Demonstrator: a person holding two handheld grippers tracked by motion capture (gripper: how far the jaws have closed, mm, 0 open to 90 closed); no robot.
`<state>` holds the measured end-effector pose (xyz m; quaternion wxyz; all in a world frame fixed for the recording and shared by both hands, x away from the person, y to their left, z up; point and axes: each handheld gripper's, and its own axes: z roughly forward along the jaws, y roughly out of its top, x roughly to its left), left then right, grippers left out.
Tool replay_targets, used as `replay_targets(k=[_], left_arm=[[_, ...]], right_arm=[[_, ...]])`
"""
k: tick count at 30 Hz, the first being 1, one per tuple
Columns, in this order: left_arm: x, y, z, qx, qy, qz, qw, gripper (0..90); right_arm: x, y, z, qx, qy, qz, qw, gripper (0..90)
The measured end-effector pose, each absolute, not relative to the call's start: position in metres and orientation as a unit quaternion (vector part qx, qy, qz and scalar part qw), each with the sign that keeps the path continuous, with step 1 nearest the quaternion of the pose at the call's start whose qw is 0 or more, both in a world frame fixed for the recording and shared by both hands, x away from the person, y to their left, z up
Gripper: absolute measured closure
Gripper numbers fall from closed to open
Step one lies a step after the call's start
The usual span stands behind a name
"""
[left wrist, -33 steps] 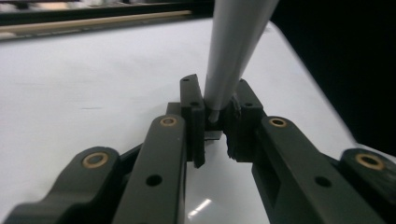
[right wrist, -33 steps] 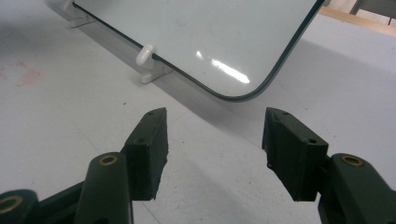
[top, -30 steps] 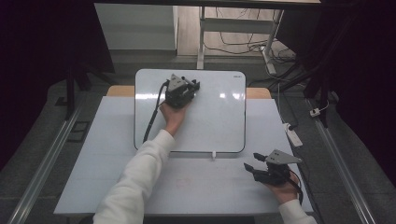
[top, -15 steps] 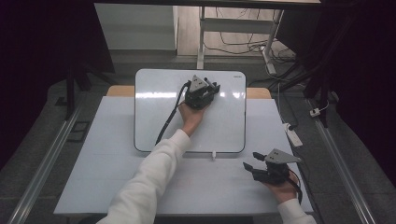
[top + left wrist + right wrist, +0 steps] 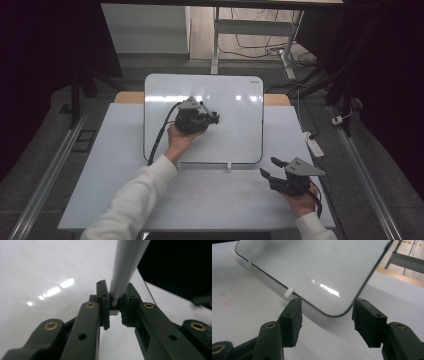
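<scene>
Whiteboard (image 5: 235, 125) work: left gripper (image 5: 115, 305) pinches a grey marker (image 5: 127, 267); keep it pressed evenly. Right gripper (image 5: 325, 315) waits, jaws spread.

Pen (image 5: 125, 267): grey-white, slim, round barrel; clamped at one end between the left gripper's (image 5: 212, 119) jaws, the rest running up and away over the board.
Board (image 5: 235, 125): white, glossy, rounded corners, thin dark edge; propped tilted on the table, small white clips at its lower edge; surface looks unmarked.
</scene>
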<state>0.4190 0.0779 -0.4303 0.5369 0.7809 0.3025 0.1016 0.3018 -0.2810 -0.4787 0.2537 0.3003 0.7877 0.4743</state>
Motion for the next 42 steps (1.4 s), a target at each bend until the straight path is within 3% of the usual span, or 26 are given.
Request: replay_targets(k=[6,17,42], left_arm=[[0.382,0.092,-0.433,0.815,0.277,0.038,0.507,78.1],[0.331,0.100,-0.448,0.834,0.255,0.006,0.489,78.0],[0.324,0.080,-0.477,0.850,0.255,-0.038,0.459,78.0]], right_arm=[[0.301,-0.266,-0.474,0.283,0.791,0.481,0.251,41.0],[0.291,-0.229,-0.462,0.239,0.791,0.513,0.235,41.0],[0.281,-0.173,-0.445,0.200,0.782,0.545,0.227,42.8]])
